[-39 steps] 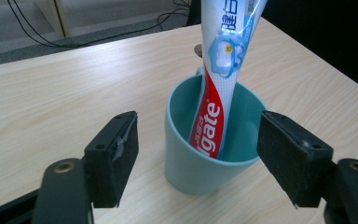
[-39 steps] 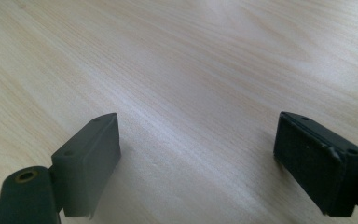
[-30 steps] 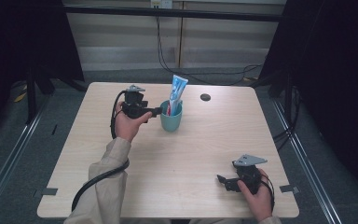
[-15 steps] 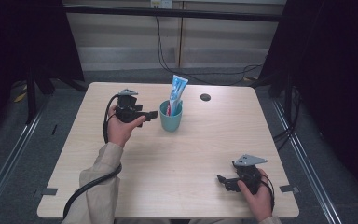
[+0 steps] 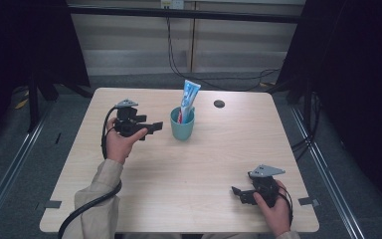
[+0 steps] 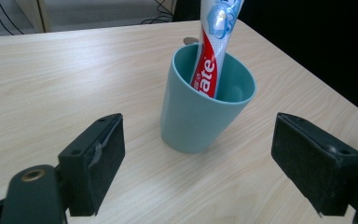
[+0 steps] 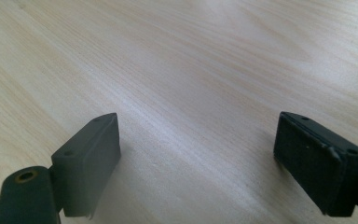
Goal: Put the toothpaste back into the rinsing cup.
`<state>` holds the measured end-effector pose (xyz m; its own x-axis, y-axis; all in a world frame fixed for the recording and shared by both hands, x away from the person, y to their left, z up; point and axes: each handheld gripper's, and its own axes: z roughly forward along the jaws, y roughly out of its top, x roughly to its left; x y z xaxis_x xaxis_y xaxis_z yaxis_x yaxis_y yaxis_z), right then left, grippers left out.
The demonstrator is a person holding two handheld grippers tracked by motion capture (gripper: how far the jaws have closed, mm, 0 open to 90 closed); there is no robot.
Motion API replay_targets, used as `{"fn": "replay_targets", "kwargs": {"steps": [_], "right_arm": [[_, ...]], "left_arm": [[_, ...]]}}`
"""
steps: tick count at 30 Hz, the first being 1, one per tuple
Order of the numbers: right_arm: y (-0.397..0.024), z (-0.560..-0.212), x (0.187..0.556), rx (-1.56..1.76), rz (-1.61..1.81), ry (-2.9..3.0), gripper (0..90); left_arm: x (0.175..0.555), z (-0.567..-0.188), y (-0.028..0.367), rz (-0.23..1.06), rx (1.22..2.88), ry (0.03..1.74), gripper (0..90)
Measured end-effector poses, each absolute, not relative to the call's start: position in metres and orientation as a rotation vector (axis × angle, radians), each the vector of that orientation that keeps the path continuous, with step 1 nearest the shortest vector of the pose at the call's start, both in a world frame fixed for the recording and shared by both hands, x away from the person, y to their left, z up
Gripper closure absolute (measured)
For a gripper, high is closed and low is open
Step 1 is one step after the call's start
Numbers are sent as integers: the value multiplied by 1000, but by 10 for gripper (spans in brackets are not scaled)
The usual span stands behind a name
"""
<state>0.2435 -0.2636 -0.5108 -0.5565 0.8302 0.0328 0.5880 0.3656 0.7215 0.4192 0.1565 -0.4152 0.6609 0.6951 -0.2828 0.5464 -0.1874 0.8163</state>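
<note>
Left gripper (image 5: 154,127), left of centre in the high view, sits just left of the teal cup (image 5: 182,124); its jaws have just been opening and stand released, nothing between the pads, cup ahead of them and untouched. The cup stands upright at upper centre of the tabletop (image 5: 199,164), a toothpaste tube (image 5: 188,98) leaning inside it. Right gripper (image 5: 238,193), lower right, lies released on bare wood.

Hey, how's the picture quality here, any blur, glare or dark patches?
High view: the table is evenly lit, the surroundings very dark, the image a bit soft. Left gripper view: the teal cup and toothpaste tube are sharp. Right gripper view: soft glare on the wood toward the top, near pads slightly blurred.
</note>
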Motion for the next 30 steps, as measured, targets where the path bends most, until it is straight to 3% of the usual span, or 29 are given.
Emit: {"fn": "replay_targets", "kwargs": {"steps": [30], "right_arm": [[-264,-511,243,1245,1002,2295,140]], "left_arm": [[395,-436,177,186,1906,964,159]]}}
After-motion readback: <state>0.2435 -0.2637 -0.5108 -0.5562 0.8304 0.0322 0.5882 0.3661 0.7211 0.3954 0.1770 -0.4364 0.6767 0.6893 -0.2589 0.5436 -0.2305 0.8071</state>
